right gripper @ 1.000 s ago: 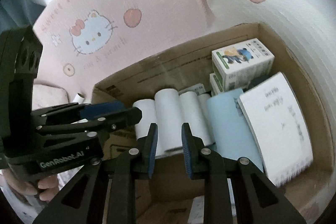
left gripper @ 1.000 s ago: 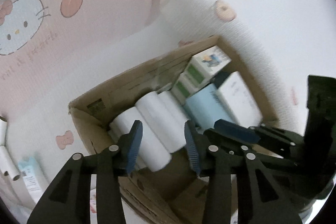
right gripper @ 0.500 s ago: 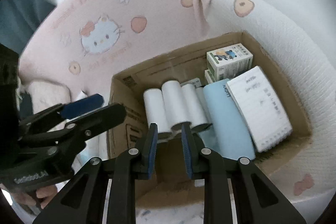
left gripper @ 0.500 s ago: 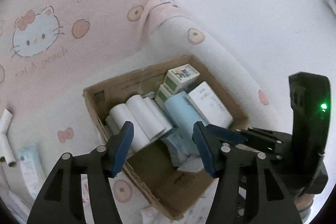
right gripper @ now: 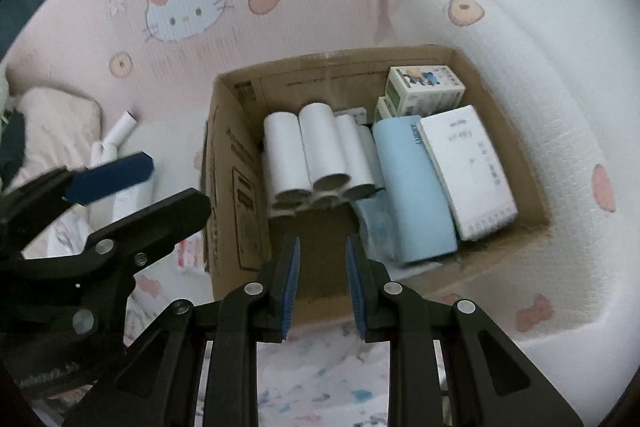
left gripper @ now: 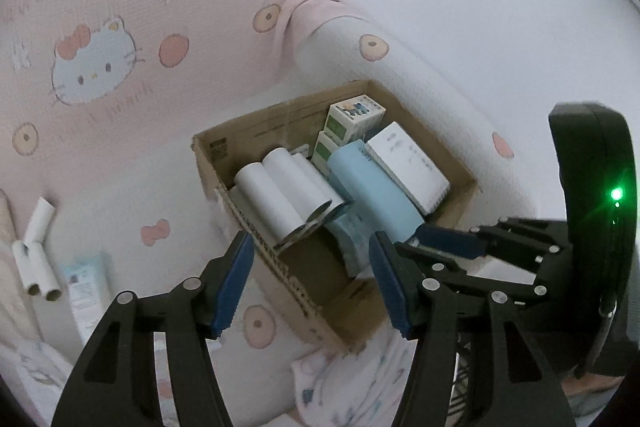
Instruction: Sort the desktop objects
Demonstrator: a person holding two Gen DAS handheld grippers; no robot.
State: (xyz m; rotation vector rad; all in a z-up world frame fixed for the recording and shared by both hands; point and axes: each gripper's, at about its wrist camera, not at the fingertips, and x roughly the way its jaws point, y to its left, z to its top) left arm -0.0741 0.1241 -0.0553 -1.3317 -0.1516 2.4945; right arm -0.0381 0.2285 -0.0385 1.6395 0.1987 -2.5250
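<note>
Left gripper (left gripper: 310, 281) empty, jaws spread wide; right gripper (right gripper: 320, 281) closed to its narrowest, nothing held. Cardboard box (right gripper: 236, 227) lies ahead of both, below their tips. Loose paper tubes (left gripper: 34, 259) lie far left of the left gripper: approach the top one crosswise, grip mid-length.

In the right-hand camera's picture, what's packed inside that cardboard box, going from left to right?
White paper rolls → light blue packet → white packet with printed text. Behind these last two, in the far right corner of the cardboard box, stand small green-and-white boxes.
</note>
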